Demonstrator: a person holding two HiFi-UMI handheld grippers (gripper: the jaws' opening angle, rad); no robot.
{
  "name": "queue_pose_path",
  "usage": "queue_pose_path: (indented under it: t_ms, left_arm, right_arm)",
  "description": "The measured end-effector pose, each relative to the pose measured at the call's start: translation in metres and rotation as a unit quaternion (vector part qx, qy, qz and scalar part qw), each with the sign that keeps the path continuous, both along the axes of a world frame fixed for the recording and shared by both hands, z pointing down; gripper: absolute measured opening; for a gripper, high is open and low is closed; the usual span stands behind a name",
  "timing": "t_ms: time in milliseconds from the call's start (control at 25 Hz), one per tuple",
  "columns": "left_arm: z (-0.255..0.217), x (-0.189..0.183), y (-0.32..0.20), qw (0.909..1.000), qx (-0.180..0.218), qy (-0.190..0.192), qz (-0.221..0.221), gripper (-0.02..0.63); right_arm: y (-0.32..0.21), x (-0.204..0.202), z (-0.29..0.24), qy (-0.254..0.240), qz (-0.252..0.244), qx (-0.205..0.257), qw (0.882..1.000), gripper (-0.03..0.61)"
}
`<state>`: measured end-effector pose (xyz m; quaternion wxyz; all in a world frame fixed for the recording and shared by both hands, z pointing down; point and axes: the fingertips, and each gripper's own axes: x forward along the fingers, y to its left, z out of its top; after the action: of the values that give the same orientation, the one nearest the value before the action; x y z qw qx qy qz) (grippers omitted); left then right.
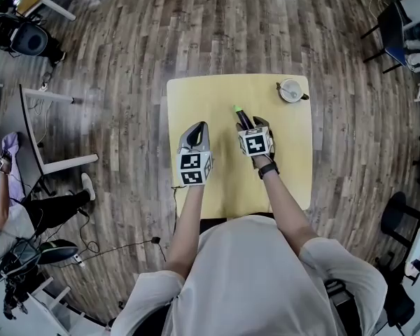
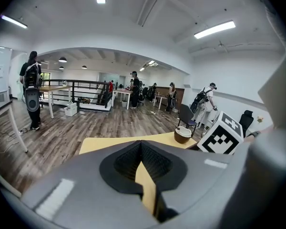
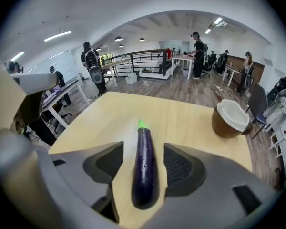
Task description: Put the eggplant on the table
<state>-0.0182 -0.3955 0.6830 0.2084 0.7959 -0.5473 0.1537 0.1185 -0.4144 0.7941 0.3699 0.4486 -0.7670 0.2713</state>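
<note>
Yellow table (image 1: 196, 96) bears the eggplant (image 3: 144, 175) near its middle, lying loose between the wide-open jaws of the right gripper (image 3: 143, 151); left gripper (image 2: 142, 147) closed, empty; release seems done; next, back away without nudging it.

A pale yellow table (image 1: 217, 93) stands mid-frame on a grey plank floor (image 1: 126, 40). The person wearing the camera, in a white top, reaches over its near edge with both arms. The left gripper (image 1: 197, 130) hangs over the table's left part. The right gripper (image 1: 255, 124) is just right of it, with a dark wristband (image 1: 268, 169) behind. The purple eggplant (image 1: 241, 116) lies on the tabletop, green tip toward the top of the frame, its rear end between the jaws. A round bowl (image 1: 291, 89) stands near the table's upper right corner. Another person (image 1: 28, 212) sits at lower left.
</note>
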Motion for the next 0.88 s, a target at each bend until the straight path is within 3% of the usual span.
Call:
queue_pose_path:
  t_ms: [320,600,880]
  left_arm:
    - [-0.038,-0.013,0.015,0.9991,0.027,0.028,-0.014,0.006]
    - [-0.088,-0.028,0.022,0.9961,0.072,0.043,-0.027,0.006]
    - [-0.155,-0.036,0.029,0.9890,0.140,0.046,-0.016,0.006]
  right_arm:
    - [0.005,-0.008,-0.076,-0.051,0.027,0.079,0.995,0.249]
    - [0.010,-0.020,-0.172,-0.071,0.034,0.185,0.980,0.085]
    - [0.021,-0.027,-0.259,-0.100,0.051,0.279,0.954,0.029]
